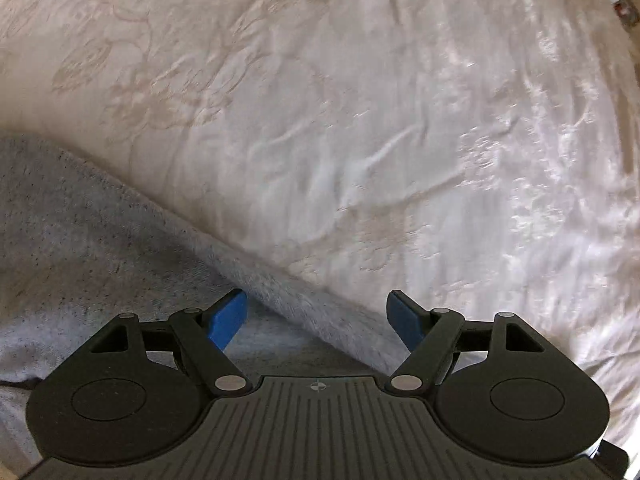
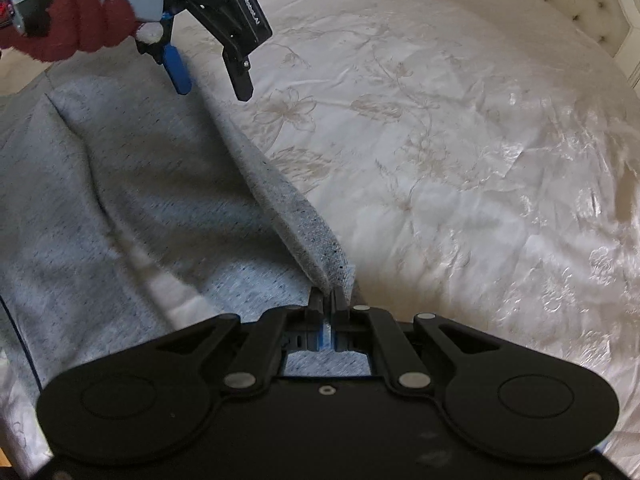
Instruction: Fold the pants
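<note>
Grey speckled pants (image 2: 120,184) lie on a cream bedspread, filling the left half of the right wrist view. My right gripper (image 2: 329,294) is shut on the raised edge of the pants (image 2: 304,232), which runs up as a ridge toward the far left. My left gripper (image 2: 212,84) hangs open above the far end of that ridge, held by a hand in a dark red glove (image 2: 76,28). In the left wrist view the left gripper (image 1: 316,312) stands open over the edge of the pants (image 1: 100,248), its blue fingers (image 1: 226,320) holding nothing.
The cream embroidered bedspread (image 2: 460,168) stretches to the right and far side. A tufted headboard (image 2: 568,4) stands at the top right. Small items (image 1: 620,4) sit past the bed's edge at the top right of the left wrist view.
</note>
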A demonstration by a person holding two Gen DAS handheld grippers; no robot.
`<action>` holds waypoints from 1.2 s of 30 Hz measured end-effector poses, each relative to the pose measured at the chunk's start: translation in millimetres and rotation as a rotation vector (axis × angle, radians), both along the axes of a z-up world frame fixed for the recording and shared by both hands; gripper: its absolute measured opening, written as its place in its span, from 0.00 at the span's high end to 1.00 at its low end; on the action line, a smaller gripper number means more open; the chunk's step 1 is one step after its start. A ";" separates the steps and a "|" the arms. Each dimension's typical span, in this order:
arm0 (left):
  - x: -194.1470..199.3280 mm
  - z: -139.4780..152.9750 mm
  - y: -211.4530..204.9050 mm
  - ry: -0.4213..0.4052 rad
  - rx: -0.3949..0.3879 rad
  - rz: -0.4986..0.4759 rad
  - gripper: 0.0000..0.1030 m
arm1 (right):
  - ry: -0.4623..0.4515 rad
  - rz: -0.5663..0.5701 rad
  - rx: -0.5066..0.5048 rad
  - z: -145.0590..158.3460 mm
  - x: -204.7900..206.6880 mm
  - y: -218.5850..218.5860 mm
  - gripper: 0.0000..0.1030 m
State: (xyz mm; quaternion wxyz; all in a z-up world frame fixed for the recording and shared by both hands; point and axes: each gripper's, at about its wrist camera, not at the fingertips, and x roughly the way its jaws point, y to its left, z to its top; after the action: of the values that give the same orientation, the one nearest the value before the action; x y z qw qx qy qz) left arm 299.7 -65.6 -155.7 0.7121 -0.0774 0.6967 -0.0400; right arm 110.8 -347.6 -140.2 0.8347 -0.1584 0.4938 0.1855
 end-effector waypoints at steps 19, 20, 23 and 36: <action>-40.1 -2.5 4.7 -0.130 -0.004 -0.049 0.96 | 0.034 -1.001 0.398 20.3 18.0 -97.9 0.15; -41.0 -1.5 4.3 -0.132 -0.002 -0.049 0.96 | 0.056 -1.085 0.410 16.2 22.2 -106.5 0.15; -41.5 -5.1 -0.7 -0.139 0.005 -0.054 0.96 | 0.123 -1.245 0.418 2.4 40.4 -121.5 0.15; -77.5 40.9 13.5 -0.259 0.027 -0.086 0.96 | 0.313 -1.363 0.396 -21.0 42.3 -126.1 0.95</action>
State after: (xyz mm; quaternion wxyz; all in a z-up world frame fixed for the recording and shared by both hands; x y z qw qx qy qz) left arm 222.2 -52.1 -114.8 0.7948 -0.0318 0.6019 -0.0709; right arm 153.1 -473.7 -161.2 0.6973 0.3669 0.5537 -0.2694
